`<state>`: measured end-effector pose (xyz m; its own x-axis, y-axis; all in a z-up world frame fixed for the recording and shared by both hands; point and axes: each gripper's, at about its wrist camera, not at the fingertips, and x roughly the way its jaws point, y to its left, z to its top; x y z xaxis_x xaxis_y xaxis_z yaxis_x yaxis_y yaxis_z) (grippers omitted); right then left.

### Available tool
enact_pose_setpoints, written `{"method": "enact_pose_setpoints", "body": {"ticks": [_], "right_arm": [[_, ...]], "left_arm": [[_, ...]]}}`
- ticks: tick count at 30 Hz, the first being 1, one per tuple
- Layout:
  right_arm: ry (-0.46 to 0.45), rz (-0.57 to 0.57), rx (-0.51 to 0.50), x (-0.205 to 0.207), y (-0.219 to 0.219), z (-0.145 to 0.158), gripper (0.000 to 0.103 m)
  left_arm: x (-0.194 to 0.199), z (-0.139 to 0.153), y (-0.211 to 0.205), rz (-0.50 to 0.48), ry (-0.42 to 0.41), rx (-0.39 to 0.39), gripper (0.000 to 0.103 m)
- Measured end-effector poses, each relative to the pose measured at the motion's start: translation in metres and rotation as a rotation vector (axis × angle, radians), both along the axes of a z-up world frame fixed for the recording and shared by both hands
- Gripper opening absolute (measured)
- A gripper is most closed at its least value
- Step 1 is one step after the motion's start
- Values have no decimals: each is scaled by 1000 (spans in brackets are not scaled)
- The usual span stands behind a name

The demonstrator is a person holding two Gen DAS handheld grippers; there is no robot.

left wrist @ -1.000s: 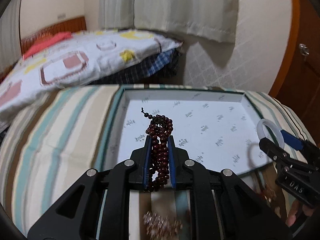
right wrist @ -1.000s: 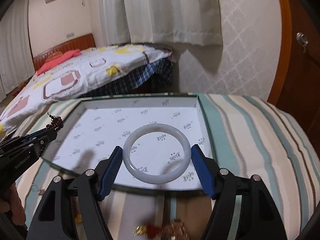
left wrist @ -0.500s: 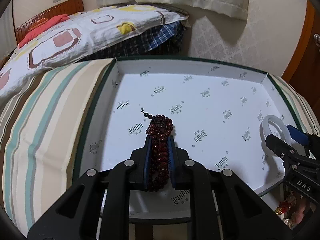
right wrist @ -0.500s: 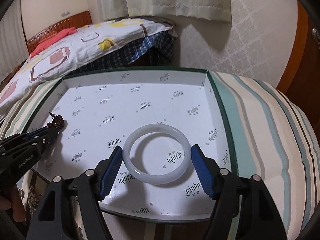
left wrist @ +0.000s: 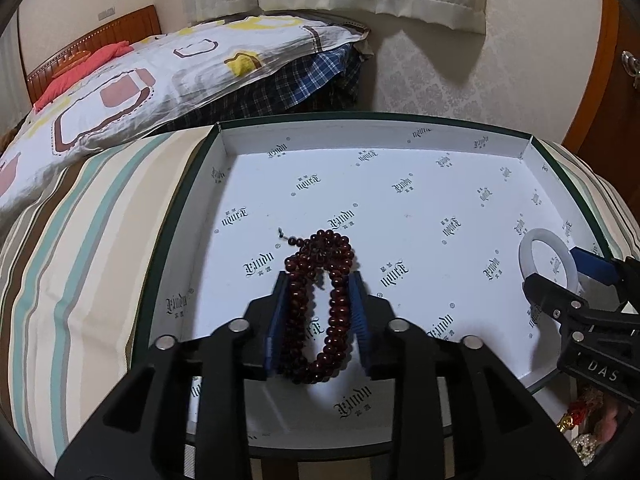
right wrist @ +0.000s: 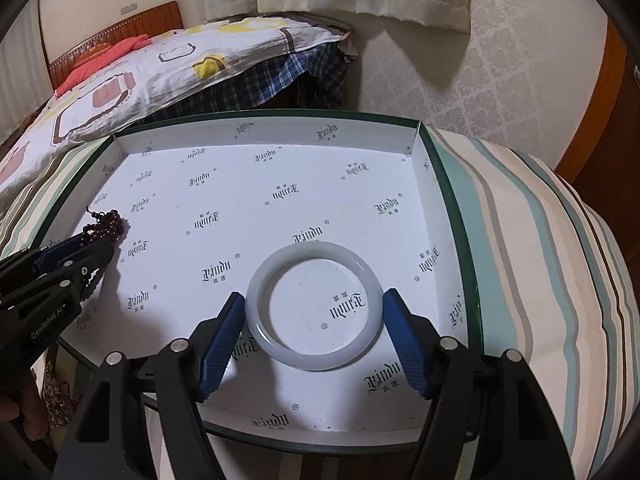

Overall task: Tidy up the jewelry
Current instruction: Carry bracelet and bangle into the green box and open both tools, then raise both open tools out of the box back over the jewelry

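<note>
A dark red bead bracelet (left wrist: 318, 300) lies looped on the floor of the white printed box (left wrist: 400, 148), between the blue pads of my left gripper (left wrist: 318, 280), which now stands open around it. A white jade bangle (right wrist: 314, 312) rests on the box floor between the pads of my right gripper (right wrist: 314, 300); the pads sit at its sides with slight gaps. The bangle (left wrist: 548, 258) and right gripper (left wrist: 560, 280) show at the right of the left wrist view; the beads (right wrist: 106, 226) and left gripper (right wrist: 86, 250) show at the left of the right wrist view.
The box (right wrist: 452, 208) sits on a striped cloth (right wrist: 560, 260). More jewelry with a red and gold charm (left wrist: 580, 420) lies below the box's near right edge. A bed with a patterned quilt (left wrist: 140, 88) stands behind, a wooden door (left wrist: 624, 80) at right.
Both grippers dropped down over the box floor. The left jaws opened, and the beads spread into a loop on the floor. The bangle settled flat on the floor.
</note>
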<state>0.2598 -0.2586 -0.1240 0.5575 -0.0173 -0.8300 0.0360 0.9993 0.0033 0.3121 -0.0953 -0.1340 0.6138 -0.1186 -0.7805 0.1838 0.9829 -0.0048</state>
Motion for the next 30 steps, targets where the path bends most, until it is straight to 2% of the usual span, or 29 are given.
{"method": "enact_pose_setpoints", "body": {"ticks": [5,12,21,30], "right_arm": [[1,1,-1,0,0,0,69],[-13,1,12,-1,-1,1,74],[-83,-8,2,-14,-3,20,74],[-211,-37,-5,-64,-5,60,74]], "left_arm": [[1,0,-2,-10,3,-1,44],[0,1,-3,-14,-9,-12,64],[-13,23,4,2,-57,-37,72],[-72,70,21,32,-188,-65,76]]}}
